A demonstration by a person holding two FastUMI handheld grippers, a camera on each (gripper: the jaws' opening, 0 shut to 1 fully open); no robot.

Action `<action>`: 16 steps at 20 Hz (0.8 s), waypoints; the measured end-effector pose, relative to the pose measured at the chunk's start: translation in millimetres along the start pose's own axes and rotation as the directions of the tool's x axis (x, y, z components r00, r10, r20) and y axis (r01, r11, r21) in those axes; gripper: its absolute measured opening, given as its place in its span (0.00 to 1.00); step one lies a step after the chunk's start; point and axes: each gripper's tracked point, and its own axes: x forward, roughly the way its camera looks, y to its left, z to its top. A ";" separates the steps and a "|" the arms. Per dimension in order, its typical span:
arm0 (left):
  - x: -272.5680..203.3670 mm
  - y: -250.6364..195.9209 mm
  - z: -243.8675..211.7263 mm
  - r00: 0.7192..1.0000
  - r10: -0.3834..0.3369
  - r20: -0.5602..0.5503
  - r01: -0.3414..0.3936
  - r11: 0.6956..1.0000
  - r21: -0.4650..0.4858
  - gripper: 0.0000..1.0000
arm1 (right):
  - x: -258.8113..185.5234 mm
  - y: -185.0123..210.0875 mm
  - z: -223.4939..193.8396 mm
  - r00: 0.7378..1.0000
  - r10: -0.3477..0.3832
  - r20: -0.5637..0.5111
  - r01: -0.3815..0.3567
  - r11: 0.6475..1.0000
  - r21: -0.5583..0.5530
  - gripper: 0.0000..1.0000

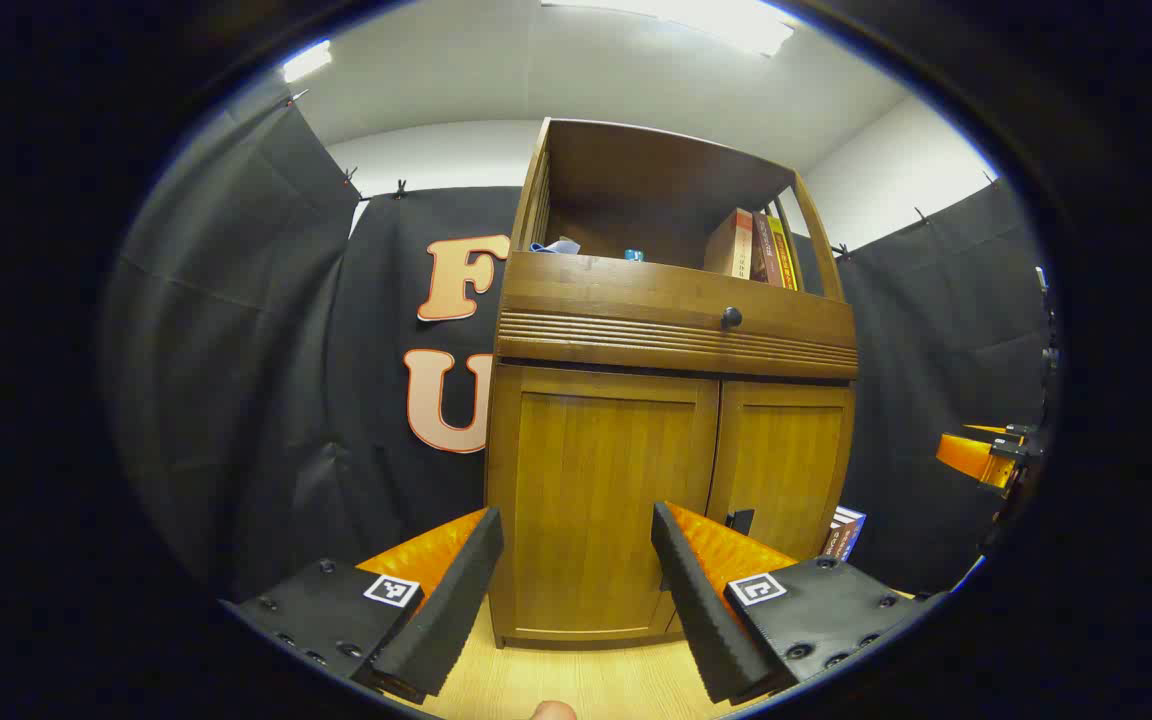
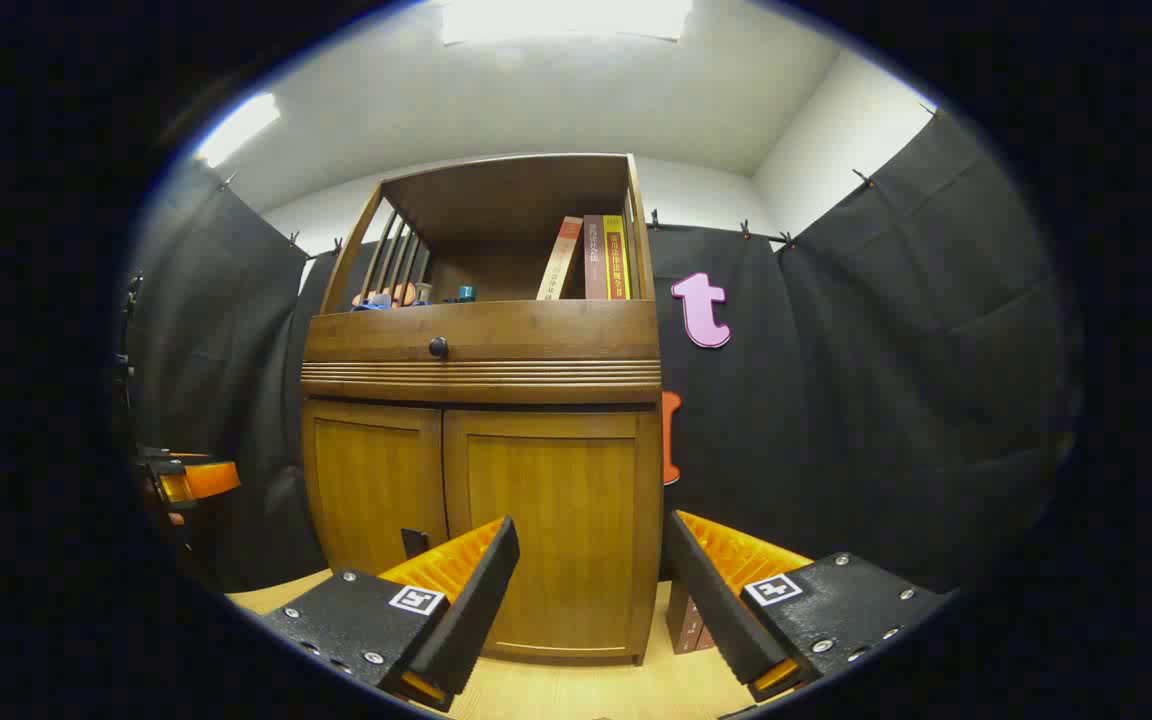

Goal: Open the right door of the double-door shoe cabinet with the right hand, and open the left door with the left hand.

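The wooden shoe cabinet (image 1: 671, 340) stands in front of me with both doors shut. In the left gripper view its left door (image 1: 596, 490) lies straight ahead, and the right door (image 1: 786, 460) carries a small dark handle (image 1: 739, 520) near the seam. My left gripper (image 1: 576, 570) is open, a short way off the left door and holding nothing. In the right gripper view the right door (image 2: 556, 510) fills the gap of my open right gripper (image 2: 591, 560), which is also short of the wood. The left door (image 2: 371, 480) shows its dark handle (image 2: 414, 542) there.
Above the doors is a drawer front with a round dark knob (image 1: 731, 318), topped by an open shelf with books (image 1: 756, 245). A small book or box (image 2: 686, 620) leans at the cabinet's right foot. The other gripper (image 2: 186, 480) shows at the left edge. Light wood flooring (image 1: 576, 685) lies below.
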 end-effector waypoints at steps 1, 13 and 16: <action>0.0 -0.7 -0.7 1.000 -0.004 -0.004 0.004 1.000 0.002 0.96 | 0.1 -0.6 -1.3 1.000 0.000 -0.005 0.000 1.000 -0.001 0.93; 2.7 1.0 3.7 1.000 0.010 0.000 -0.010 0.999 0.032 0.95 | 7.6 3.0 -8.6 1.000 0.006 -0.020 -0.007 1.000 -0.018 0.94; 2.6 -1.5 2.2 1.000 0.010 -0.004 -0.010 0.999 0.035 0.94 | 5.9 5.8 -8.6 1.000 0.018 -0.018 -0.019 1.000 -0.015 0.93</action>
